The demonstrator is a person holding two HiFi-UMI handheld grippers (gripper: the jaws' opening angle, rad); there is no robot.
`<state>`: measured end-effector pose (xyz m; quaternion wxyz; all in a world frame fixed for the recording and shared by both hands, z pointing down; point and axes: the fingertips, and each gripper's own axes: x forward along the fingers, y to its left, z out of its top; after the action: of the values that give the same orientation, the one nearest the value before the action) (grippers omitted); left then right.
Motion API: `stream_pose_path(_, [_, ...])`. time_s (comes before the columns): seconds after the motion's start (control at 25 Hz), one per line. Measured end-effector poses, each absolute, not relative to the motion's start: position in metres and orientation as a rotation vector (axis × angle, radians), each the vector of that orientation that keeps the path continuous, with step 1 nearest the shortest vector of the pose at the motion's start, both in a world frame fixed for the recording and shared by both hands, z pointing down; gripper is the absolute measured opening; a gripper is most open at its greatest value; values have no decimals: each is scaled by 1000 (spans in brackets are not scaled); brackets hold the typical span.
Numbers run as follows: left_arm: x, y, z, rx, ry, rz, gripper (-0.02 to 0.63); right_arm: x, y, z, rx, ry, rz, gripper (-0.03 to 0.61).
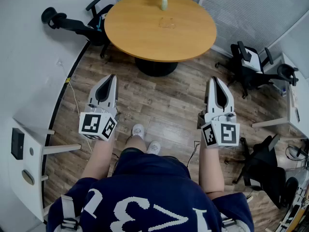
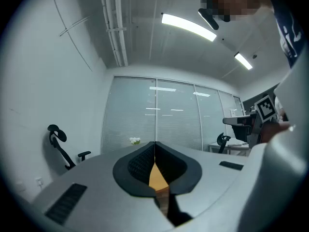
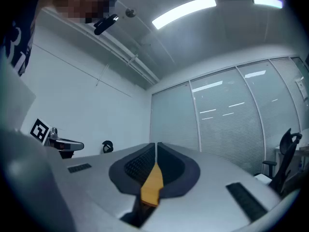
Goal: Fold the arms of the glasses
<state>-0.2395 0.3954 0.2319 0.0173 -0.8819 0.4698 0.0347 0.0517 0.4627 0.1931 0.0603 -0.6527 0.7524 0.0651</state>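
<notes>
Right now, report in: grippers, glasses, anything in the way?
Shut and empty: left hand-held gripper, right hand-held gripper. Glasses on table, untouched, ahead of both. Vase beyond the glasses, apart from them.

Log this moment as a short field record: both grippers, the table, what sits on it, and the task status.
left gripper: shut, nothing between the jaws
right gripper: shut, nothing between the jaws
table: round, wooden, ahead of both grippers
on table: vase with white flowers near the far edge; glasses near the middle
glasses arms: too small to tell
task status: glasses not yet touched
</notes>
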Motion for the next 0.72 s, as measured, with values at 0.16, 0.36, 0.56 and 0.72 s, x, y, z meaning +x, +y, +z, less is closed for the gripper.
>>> stream_pose_path(0.16, [-241, 408, 234, -2744, 1468, 96, 15, 43, 474, 193, -1971, 2309, 219, 36])
stream_pose_path(0.36, [-240, 411, 232, -2735, 1477, 97, 15, 39, 477, 189, -1949, 2331, 241, 36])
stream_pose_path(0.56, [-239, 404, 228, -2728, 1478, 88, 15, 40, 468, 183, -1914, 2318, 225, 37])
stream_pose_path(0.72, [-240, 386, 230, -2722, 1492, 95, 15, 40, 449, 185, -1899, 2326, 222, 37])
